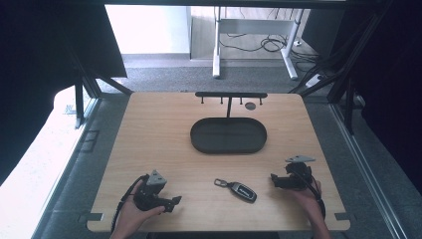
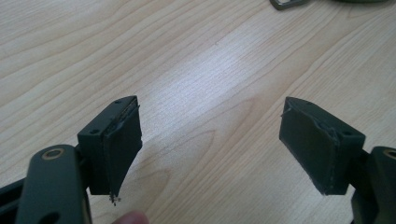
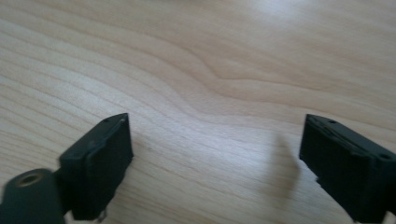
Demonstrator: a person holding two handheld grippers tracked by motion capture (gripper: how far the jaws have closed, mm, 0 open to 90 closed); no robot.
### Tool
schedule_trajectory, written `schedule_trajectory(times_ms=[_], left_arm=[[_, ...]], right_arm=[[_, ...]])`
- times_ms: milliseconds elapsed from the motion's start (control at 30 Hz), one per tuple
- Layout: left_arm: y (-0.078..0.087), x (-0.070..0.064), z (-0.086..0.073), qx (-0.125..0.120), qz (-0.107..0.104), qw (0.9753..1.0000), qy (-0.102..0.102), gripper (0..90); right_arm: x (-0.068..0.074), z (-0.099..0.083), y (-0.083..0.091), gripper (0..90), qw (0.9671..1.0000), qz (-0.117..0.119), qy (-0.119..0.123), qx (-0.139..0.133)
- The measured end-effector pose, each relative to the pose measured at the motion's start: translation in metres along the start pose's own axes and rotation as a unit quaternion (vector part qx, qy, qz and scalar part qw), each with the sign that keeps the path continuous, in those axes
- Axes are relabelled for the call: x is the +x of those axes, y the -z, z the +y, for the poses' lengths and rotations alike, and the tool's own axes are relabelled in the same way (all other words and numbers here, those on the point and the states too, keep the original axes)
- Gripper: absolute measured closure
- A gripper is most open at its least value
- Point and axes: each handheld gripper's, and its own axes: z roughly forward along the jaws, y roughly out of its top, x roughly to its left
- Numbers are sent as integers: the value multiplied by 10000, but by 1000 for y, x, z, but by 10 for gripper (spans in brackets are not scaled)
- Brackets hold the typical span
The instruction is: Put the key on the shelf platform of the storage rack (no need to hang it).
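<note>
A black car key fob [image 1: 242,190] with a metal ring lies near the front middle of the wooden table [image 1: 149,144]. The ring's edge [image 2: 287,3] peeks in at the top of the left gripper view. My left gripper [image 1: 175,201] rests at the front left, jaws pointing right toward the fob, open and empty [image 2: 210,149]. My right gripper [image 1: 273,178] sits at the front right, jaws pointing left, open over bare wood [image 3: 215,163]. A black oval tray [image 1: 228,135] lies at the table's centre, empty.
A black rack with small hooks [image 1: 231,95] stands behind the tray on a thin post. A dark round disc [image 1: 250,105] lies under it. Beyond the table are grey floor, a white desk frame [image 1: 217,55] and cables.
</note>
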Motion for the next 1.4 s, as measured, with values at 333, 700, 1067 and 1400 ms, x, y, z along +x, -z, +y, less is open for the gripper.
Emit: schedule_trajectory(times_ms=[333,700,1067,1400], left_arm=[[8,-6,2,-180,-50,9998,-120,212],[8,-5,1,-159,-59,9998,-88,213],[6,-6,1,-121,-60,9998,-125,213],[8,-6,1,-117,-54,9999,-109,212]], right_arm=[[-12,-5,23,173,9985,269,-263,-388],[-11,-3,34,216,9974,517,-69,-501],[-7,-4,33,296,9960,808,25,-376],[-1,-2,40,321,9946,940,242,-376]])
